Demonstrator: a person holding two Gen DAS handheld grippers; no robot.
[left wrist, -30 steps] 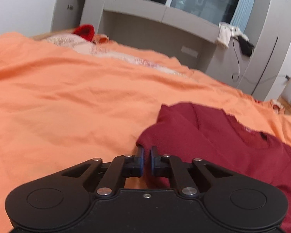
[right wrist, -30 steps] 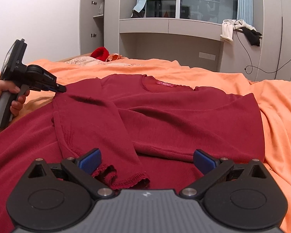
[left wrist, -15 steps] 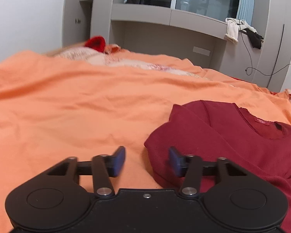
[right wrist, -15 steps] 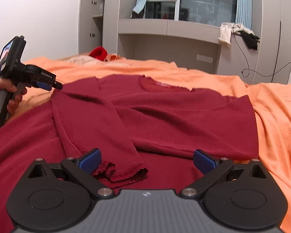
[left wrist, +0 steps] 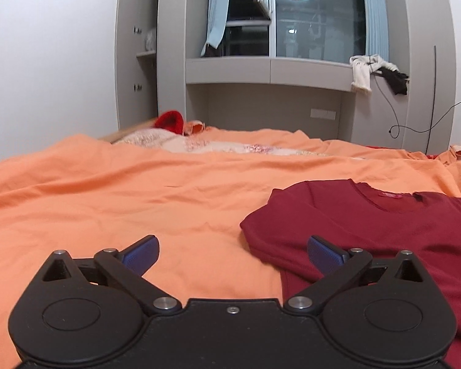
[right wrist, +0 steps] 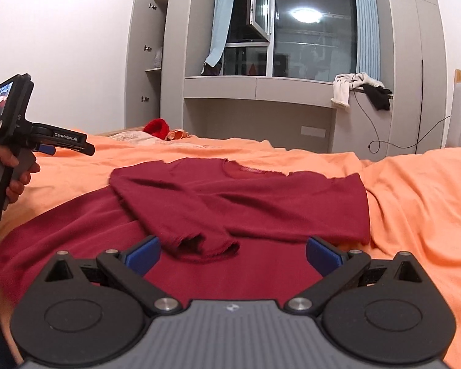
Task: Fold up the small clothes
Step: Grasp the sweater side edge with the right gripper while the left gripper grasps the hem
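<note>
Your left gripper (left wrist: 233,253) has let go of the dark red sweater's (right wrist: 242,193) shoulder; its fingers are opening, nothing between them. The sleeve (right wrist: 181,215) now lies folded across the sweater on the orange bedsheet (left wrist: 107,190). Your right gripper (right wrist: 233,253) hovers, fingers spread and empty, so the bottom hem looks next.

A sweater (right wrist: 261,190) lies on the bed (right wrist: 415,190) at frame centre, one sleeve (right wrist: 181,215) folded across its front. The left claw (right wrist: 67,149) hovers at the left edge, the right claw (right wrist: 233,253) below the sleeve cuff. A hat (right wrist: 156,127) lies at the bed's far end, upper left.
</note>
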